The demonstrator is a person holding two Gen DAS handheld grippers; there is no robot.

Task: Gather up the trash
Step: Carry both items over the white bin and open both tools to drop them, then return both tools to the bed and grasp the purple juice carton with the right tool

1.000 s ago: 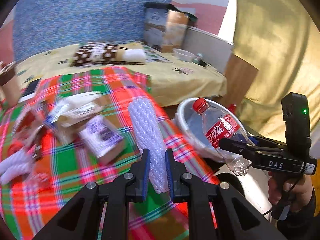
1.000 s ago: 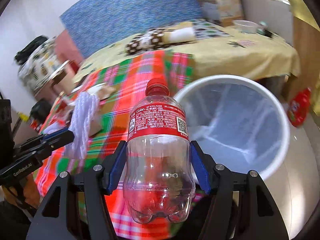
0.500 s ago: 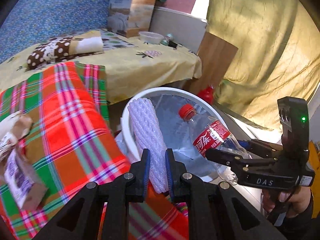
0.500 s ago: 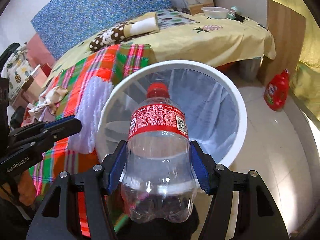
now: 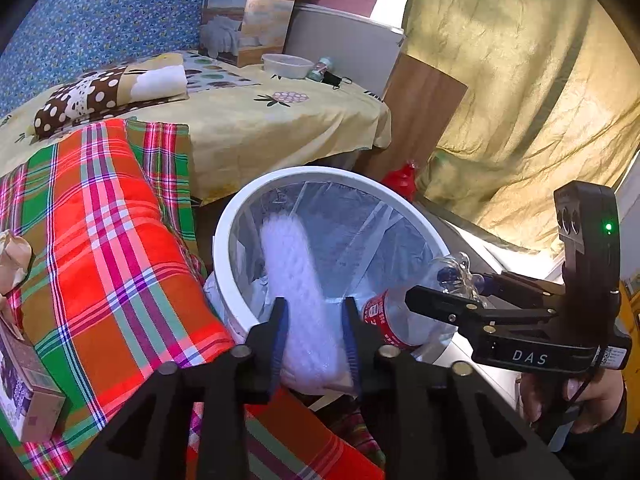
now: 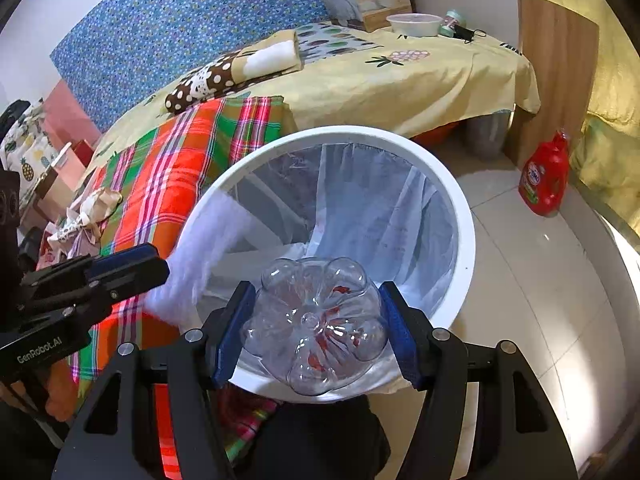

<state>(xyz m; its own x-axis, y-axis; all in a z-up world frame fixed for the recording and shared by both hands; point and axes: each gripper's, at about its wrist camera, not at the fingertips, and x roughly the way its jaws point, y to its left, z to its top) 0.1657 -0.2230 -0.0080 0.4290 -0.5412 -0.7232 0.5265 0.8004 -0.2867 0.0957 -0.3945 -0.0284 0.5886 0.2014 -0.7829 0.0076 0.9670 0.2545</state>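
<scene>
My left gripper (image 5: 313, 334) stands spread around the white foam net sleeve (image 5: 296, 276), which looks blurred and leans over the white round lined trash bin (image 5: 224, 236) at 12 o'clock. My right gripper (image 6: 316, 328) is parted either side of the clear plastic cola bottle (image 6: 316, 320), tipped neck-down into the bin; I cannot tell whether the pads touch it. At 9 o'clock lies the red-green plaid blanket (image 5: 104, 240); beyond, the yellow-sheeted bed (image 5: 248, 120).
</scene>
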